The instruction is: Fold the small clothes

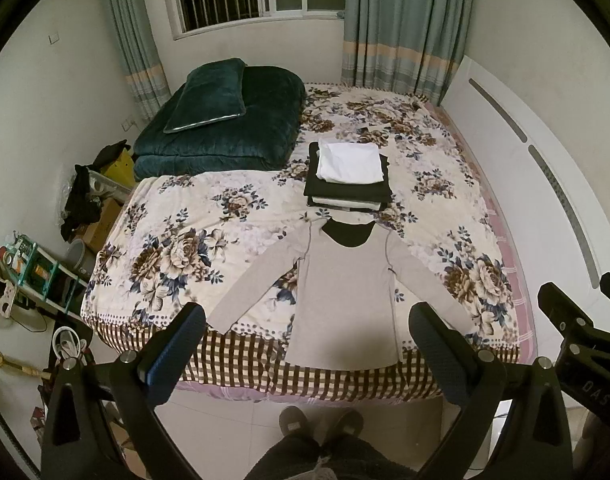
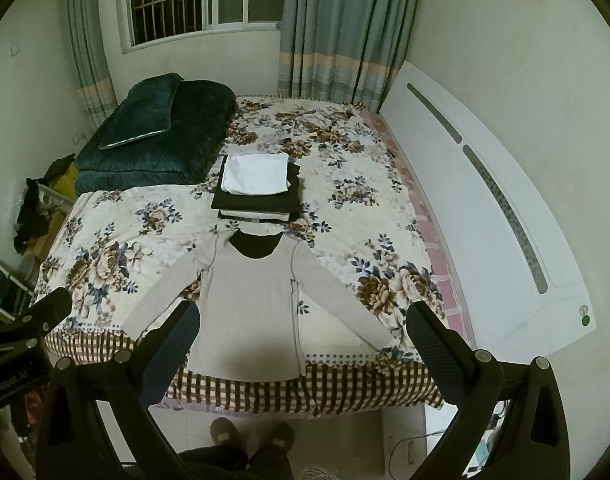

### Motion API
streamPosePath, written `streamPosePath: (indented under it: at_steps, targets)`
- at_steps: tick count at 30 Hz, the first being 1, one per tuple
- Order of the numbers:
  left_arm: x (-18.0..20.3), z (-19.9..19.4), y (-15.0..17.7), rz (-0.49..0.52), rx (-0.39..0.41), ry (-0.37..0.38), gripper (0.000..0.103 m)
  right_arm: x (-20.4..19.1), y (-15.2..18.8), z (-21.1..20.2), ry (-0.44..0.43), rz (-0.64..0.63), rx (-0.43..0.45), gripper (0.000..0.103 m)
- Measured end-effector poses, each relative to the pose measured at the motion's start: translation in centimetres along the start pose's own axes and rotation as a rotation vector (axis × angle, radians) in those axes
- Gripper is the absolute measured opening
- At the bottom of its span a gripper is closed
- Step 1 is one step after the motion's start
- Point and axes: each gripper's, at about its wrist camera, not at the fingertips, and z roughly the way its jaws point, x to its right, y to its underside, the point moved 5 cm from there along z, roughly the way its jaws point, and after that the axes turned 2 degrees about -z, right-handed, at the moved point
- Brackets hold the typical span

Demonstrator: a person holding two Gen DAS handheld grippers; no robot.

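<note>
Both my left hand-held gripper (image 1: 305,344) and right hand-held gripper (image 2: 305,340) hang wide open and empty above the unfolded grey long-sleeved top (image 1: 345,296), with a folded stack (image 1: 349,176) finished beyond it on the bed (image 1: 177,216).

**Both grippers wide and empty**

Your left gripper (image 1: 305,344) hangs with jaws spread wide, gripping nothing. Your right gripper (image 2: 301,344) sits just beside it, level, jaws equally apart. Your feet (image 1: 321,420) point forward below.
</note>
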Motion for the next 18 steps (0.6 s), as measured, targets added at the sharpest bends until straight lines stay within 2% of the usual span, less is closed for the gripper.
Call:
streamPosePath:
  at_steps: [18]
  targets:
    - [-0.16,0.00,-0.09,0.000,0.006,0.000,0.103,0.15,0.04,-0.39,0.001,0.001,0.005,0.103]
